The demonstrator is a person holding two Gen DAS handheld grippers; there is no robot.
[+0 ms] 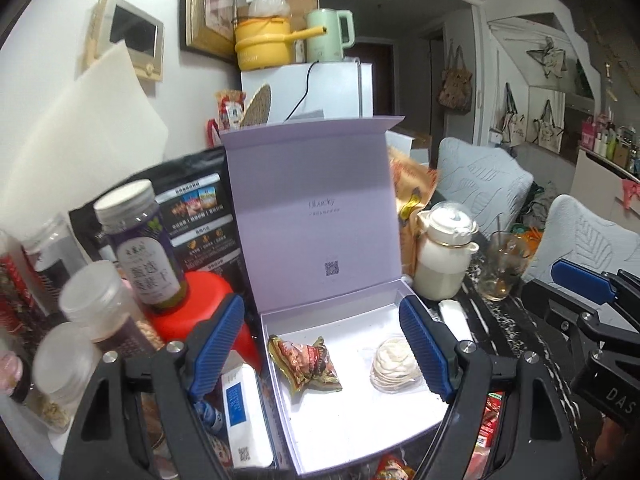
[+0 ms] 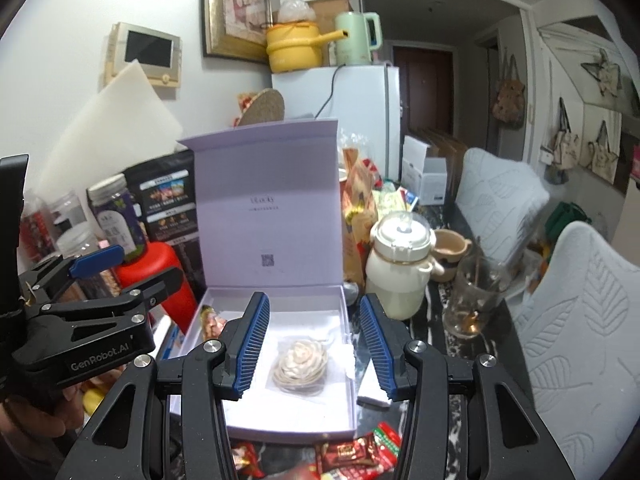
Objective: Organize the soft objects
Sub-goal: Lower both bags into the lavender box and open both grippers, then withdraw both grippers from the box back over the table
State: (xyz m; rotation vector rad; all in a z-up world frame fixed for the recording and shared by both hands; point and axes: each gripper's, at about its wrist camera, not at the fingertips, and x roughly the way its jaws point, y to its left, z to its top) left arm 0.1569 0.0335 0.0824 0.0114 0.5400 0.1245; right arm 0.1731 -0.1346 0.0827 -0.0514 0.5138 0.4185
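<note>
The cream flower pouch (image 2: 298,366) and snack packet (image 1: 306,364) lie apart inside the lavender box (image 2: 350,354); right gripper (image 2: 314,350) and left gripper (image 1: 322,344) hover spread, empty; risk: knocking the upright lid (image 2: 270,200) shut, or snagging loose candies (image 2: 360,454) at the front wall.

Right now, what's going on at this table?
A person holds two handheld grippers over an open lavender box, sorting soft items into it. Two are already inside: a crinkly snack packet on the left and a bagged cream fabric flower on the right. The left gripper and right gripper are both open and empty. More red candy packets lie in front of the box.
</note>
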